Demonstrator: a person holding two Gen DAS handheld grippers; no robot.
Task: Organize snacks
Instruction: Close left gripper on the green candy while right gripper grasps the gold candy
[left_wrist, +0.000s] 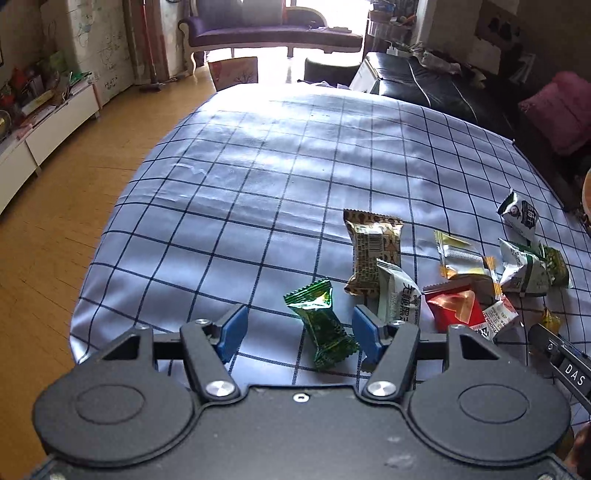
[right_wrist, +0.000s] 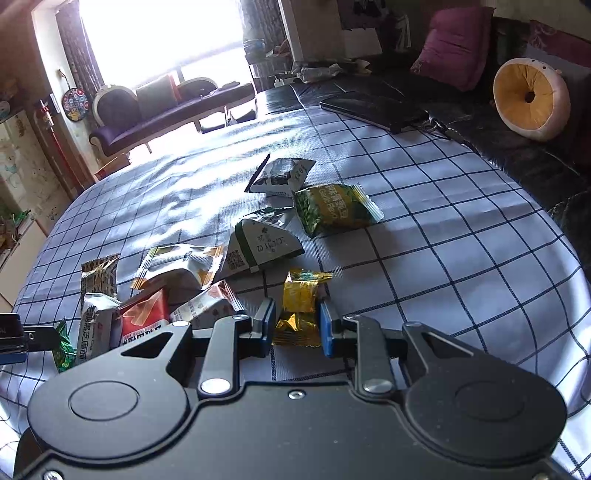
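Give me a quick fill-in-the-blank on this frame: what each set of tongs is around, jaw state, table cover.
1. The left tongs stand open around a ____ candy wrapper.
2. The right tongs have closed onto a ____ candy wrapper.
3. The red snack packet lies to the ____ of the left tongs in the left wrist view.
4. The tablecloth has a ____ pattern of dark lines.

Missing words: green; yellow; right; grid

In the right wrist view, the green candy (right_wrist: 63, 349) at nine o'clock is half hidden behind the left claw (right_wrist: 14, 338), itself cut by the edge. Wrapper print is mostly unreadable.
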